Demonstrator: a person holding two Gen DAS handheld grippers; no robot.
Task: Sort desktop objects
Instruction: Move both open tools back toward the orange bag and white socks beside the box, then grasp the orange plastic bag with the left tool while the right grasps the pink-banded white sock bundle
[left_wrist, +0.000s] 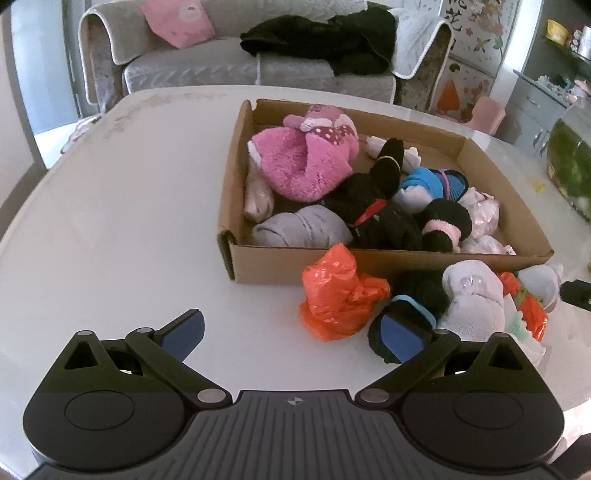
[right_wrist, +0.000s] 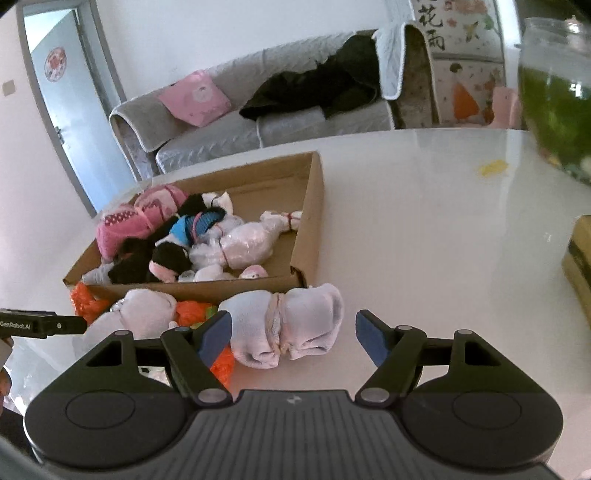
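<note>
Approaching: pale sock bundle (right_wrist: 284, 325) was framed by right gripper (right_wrist: 293, 338), open, empty | next: closing, box (right_wrist: 312, 221) drop.

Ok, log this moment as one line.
left gripper: open, empty | right gripper: open around tied pale rolled sock bundle, not gripping | brown cardboard box: partly filled

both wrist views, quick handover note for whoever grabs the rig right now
Left tool: open, empty, over bare table.
Right tool: open, straddling the white sock bundle, pads not pressing it.
Done: cardboard box already holds many rolled socks, including a pink fuzzy pair.
Left: white bundle, orange plastic bag, black sock roll and other pieces lie outside along the box's front wall.
</note>
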